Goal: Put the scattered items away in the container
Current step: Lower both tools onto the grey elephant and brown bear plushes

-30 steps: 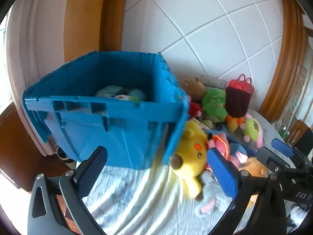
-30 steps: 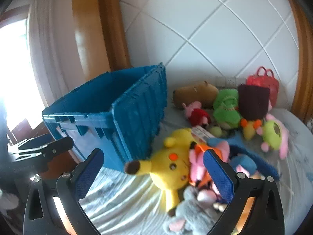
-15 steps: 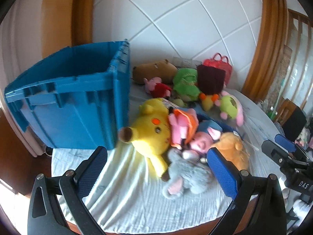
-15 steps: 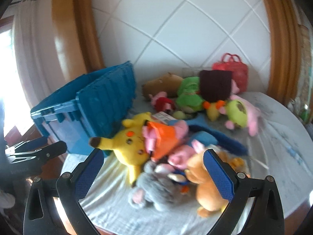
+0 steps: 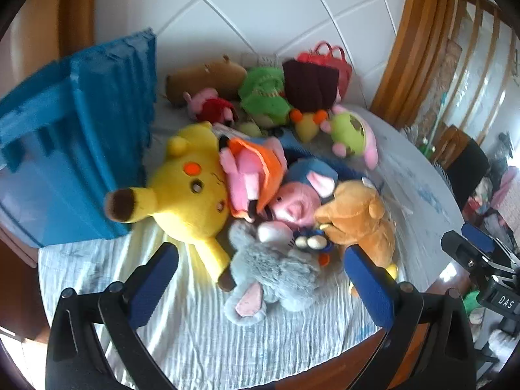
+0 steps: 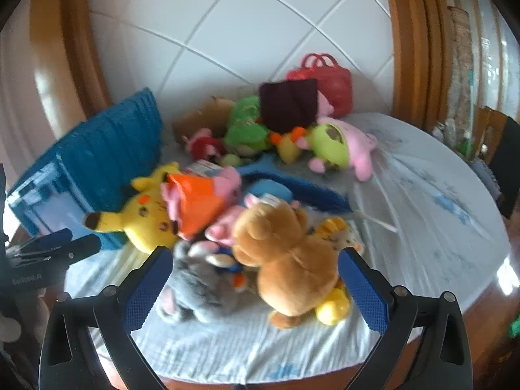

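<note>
Plush toys are lying heaped on the cloth-covered table, beside the blue bin at left; left gripper is hovering spread wide, empty, over the grey plush. Right view: right gripper is gaping, empty, over the brown bear; bin is sitting far left.

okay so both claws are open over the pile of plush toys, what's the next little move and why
Probably lower the right claw onto the brown bear and close. The bear lies on top at the near edge of the pile, framed between that claw's open fingers, and neither claw holds anything. The blue bin stands left.
</note>
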Motion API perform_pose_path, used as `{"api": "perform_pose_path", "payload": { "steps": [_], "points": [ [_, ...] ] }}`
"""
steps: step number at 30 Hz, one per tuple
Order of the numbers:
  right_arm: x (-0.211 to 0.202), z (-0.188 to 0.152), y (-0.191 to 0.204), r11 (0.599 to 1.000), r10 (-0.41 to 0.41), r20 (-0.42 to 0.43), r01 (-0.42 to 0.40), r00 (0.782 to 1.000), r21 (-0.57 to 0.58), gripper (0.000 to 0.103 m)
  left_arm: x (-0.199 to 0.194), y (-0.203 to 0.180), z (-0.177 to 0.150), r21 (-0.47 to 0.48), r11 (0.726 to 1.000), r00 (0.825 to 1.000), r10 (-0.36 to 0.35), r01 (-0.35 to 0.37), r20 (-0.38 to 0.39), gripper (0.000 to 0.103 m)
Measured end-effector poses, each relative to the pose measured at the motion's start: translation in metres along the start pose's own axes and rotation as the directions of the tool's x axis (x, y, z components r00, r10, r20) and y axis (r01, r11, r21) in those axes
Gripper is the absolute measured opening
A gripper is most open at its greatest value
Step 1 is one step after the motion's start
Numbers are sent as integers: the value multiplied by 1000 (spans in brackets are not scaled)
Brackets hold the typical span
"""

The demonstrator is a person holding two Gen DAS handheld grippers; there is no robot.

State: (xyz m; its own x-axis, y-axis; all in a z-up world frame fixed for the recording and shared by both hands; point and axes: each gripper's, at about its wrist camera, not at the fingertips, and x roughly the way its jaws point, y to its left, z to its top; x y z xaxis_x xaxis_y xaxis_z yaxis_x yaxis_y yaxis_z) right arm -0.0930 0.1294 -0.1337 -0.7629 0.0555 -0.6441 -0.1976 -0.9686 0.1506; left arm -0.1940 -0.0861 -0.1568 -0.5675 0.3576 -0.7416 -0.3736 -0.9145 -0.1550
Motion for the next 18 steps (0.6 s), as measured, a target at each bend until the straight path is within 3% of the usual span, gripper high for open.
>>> {"api": "perform_pose_path", "payload": {
  "steps": [9, 18],
  "points": [
    [40, -9, -12, 998, -50, -89, 54, 995, 37, 103, 46, 22, 1, -11, 1000, 996, -2, 1, -89, 103],
    [78, -17, 0, 993, -108, -199, 96, 974, -72, 103, 82, 26, -10, -71, 997, 985, -13, 0, -173, 103]
  ]
}}
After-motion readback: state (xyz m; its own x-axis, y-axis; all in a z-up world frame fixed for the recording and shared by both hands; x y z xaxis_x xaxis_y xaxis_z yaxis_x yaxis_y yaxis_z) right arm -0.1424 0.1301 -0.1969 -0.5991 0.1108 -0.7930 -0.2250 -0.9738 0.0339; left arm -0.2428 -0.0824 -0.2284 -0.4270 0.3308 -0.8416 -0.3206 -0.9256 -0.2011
